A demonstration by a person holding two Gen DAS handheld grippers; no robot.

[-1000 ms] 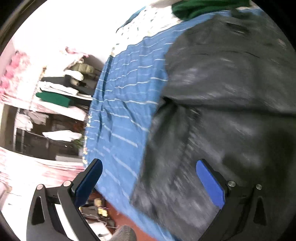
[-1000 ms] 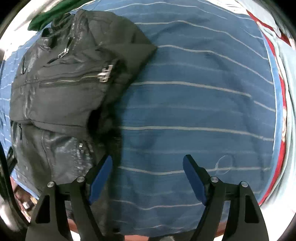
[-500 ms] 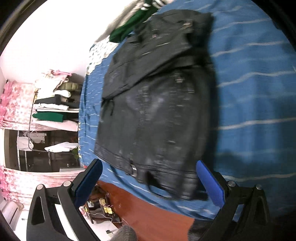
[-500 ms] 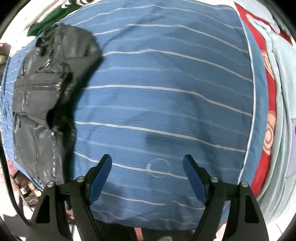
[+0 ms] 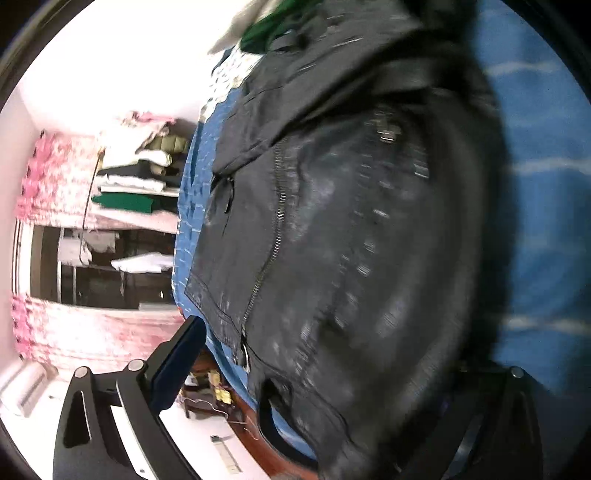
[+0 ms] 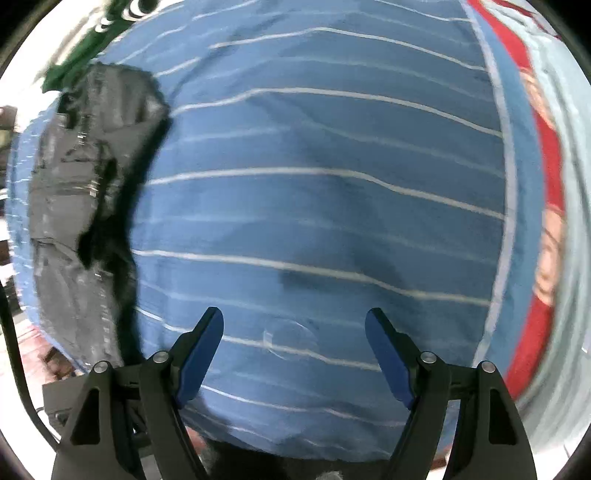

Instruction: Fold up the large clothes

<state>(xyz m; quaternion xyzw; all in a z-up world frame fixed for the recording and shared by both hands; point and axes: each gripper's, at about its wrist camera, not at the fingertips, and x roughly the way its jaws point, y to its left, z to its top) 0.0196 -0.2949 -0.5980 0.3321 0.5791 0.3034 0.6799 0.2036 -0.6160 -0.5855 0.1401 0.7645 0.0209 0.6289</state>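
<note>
A black leather jacket (image 5: 351, 240) with silver zips lies folded on a blue bed cover with thin white stripes (image 6: 332, 206). It fills the left wrist view, blurred. My left gripper (image 5: 321, 365) is open and close over the jacket's lower hem; its right finger is hidden behind the jacket. In the right wrist view the jacket (image 6: 85, 199) lies at the far left. My right gripper (image 6: 293, 350) is open and empty above bare cover, well right of the jacket.
A green garment (image 5: 273, 26) lies past the jacket's collar. Shelves with stacked clothes (image 5: 136, 177) stand beyond the bed's left edge. A red and pale patterned blanket (image 6: 546, 206) runs along the bed's right side. The wooden bed frame (image 5: 258, 439) shows below.
My left gripper has moved in close to the jacket, which now covers its right finger. My right gripper has drifted slightly, staying open over bare cover.
</note>
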